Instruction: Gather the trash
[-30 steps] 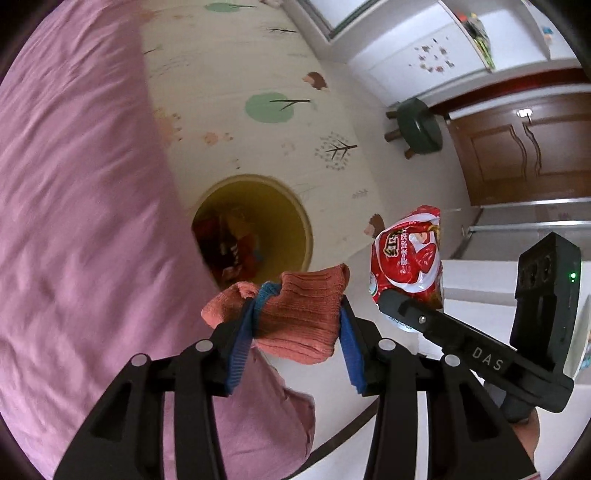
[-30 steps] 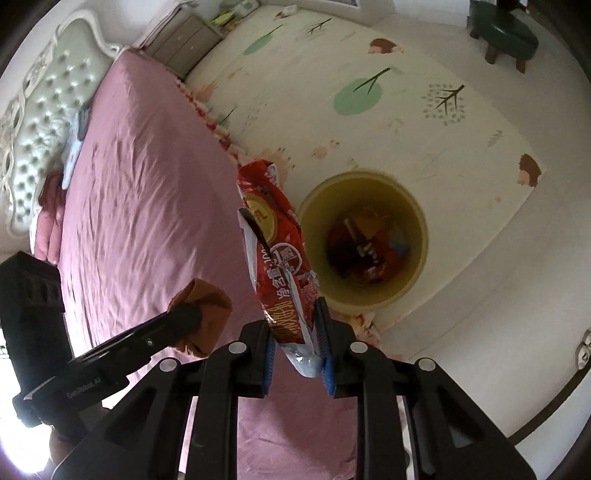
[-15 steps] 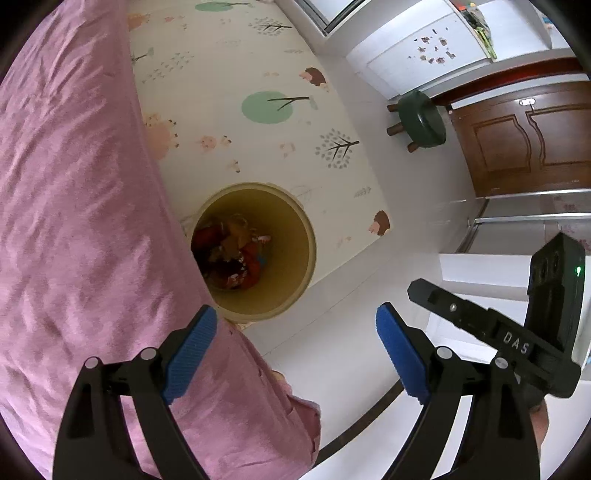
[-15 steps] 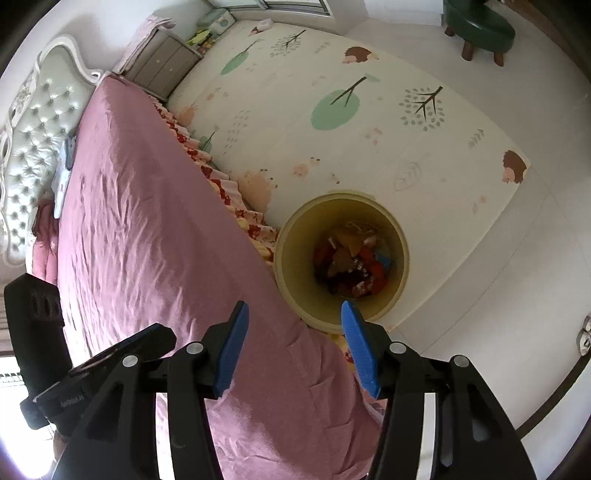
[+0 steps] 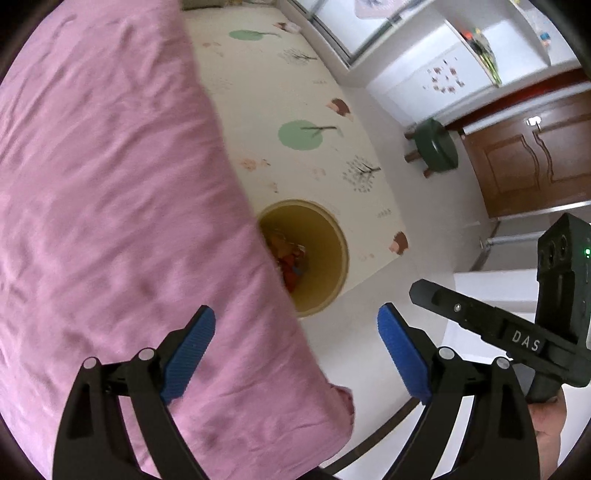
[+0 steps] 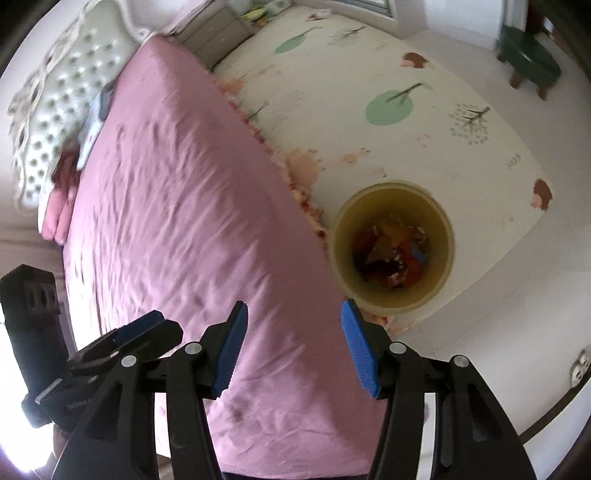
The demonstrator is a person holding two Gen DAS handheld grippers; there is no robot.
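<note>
A yellow round bin (image 5: 325, 243) (image 6: 439, 236) stands on the floor mat against the bed's edge. It holds a pile of red and orange trash (image 6: 391, 258) (image 5: 291, 266). My left gripper (image 5: 295, 347) is open and empty, above the bed's corner and short of the bin. My right gripper (image 6: 295, 343) is open and empty, above the bed's edge to the left of the bin. Each gripper shows in the other's view: the right one (image 5: 491, 332), the left one (image 6: 122, 343).
A bed with a pink sheet (image 5: 110, 221) (image 6: 184, 206) fills the left. A cream play mat (image 6: 388, 103) covers the floor. A green stool (image 5: 436, 144) (image 6: 528, 59) stands near a brown door (image 5: 528, 155). A tufted headboard (image 6: 55, 96) and a drawer unit (image 6: 218, 33) are far off.
One second ago the left gripper held an orange cloth and the right a red snack bag. Both jaws opened and the items dropped into the bin. Both grippers have since pulled back over the bed.
</note>
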